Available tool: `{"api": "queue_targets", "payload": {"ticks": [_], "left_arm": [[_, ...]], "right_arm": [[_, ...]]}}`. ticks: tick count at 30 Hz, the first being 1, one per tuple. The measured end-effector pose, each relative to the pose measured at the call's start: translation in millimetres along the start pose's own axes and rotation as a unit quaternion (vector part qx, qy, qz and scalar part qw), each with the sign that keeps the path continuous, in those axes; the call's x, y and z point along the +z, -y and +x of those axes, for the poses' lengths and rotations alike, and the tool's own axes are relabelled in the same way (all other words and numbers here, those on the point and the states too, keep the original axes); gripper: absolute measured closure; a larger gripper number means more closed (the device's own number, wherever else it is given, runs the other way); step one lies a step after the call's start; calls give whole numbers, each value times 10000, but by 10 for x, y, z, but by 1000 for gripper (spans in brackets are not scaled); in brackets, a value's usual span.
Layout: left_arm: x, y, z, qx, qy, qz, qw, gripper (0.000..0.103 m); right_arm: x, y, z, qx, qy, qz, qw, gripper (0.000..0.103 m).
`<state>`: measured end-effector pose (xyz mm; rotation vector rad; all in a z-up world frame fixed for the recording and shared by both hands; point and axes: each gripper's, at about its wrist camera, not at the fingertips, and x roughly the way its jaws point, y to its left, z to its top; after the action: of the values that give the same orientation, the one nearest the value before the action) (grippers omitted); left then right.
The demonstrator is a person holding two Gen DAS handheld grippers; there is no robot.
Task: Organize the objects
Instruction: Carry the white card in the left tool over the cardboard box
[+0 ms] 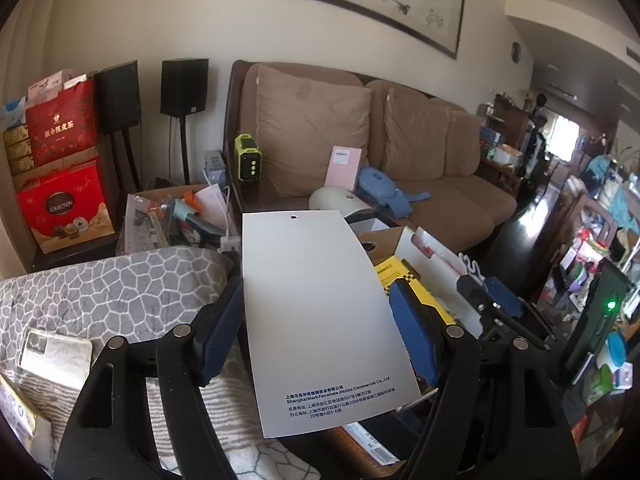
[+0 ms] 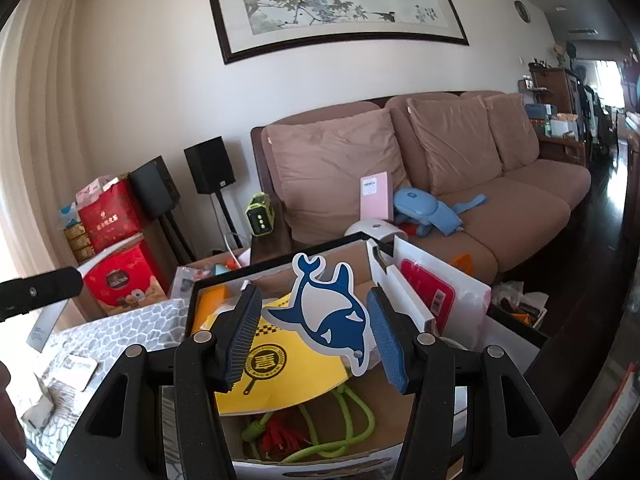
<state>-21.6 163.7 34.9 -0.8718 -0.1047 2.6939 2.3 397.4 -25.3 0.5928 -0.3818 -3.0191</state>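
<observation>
- Left wrist view: the left gripper [image 1: 320, 320] held a grey card [image 1: 320, 312] flat between its blue pads, which pressed its two long edges; the card had a punched hole at its far end and printed text at its near end.
- Behind the card lay an open cardboard box [image 1: 386, 236] with a yellow sheet [image 1: 390, 276] showing inside. To the left was a patterned grey blanket [image 1: 120, 288] bearing a phone case [image 1: 54, 354].
- Right wrist view: the right gripper [image 2: 314, 324] carried a whale-shaped card [image 2: 332, 312] over the same box [image 2: 360, 252]. Its right pad seemed to touch the card's edge, but whether the left pad did was hard to tell, so the clamp is a likely reading only.
- Under it lay the yellow sheet [image 2: 280, 364], green cords [image 2: 340, 432] and a white packet [image 2: 440, 292] upright at the box's right.
- Progress: sorting looked midway. Some items sat in the box; both cards were in the air, unplaced, and a sofa [image 2: 520, 208] behind held loose things.
</observation>
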Motion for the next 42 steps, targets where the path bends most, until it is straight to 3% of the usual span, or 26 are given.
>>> {"api": "queue_targets", "payload": {"ticks": [17,27,42], "left_arm": [[135,395,219,-265,-92,206,9994,33],[186,473,427,-471,-502,218,9974,33],[217,687,606,-562,-782,393,9946,33]], "right_arm": [[-43,205,111,-167,-412,141,9989,47],[-42,252,125,-201,-464,176,9986,47],[-69,308,188,-205,-652,229,9974,47]]}}
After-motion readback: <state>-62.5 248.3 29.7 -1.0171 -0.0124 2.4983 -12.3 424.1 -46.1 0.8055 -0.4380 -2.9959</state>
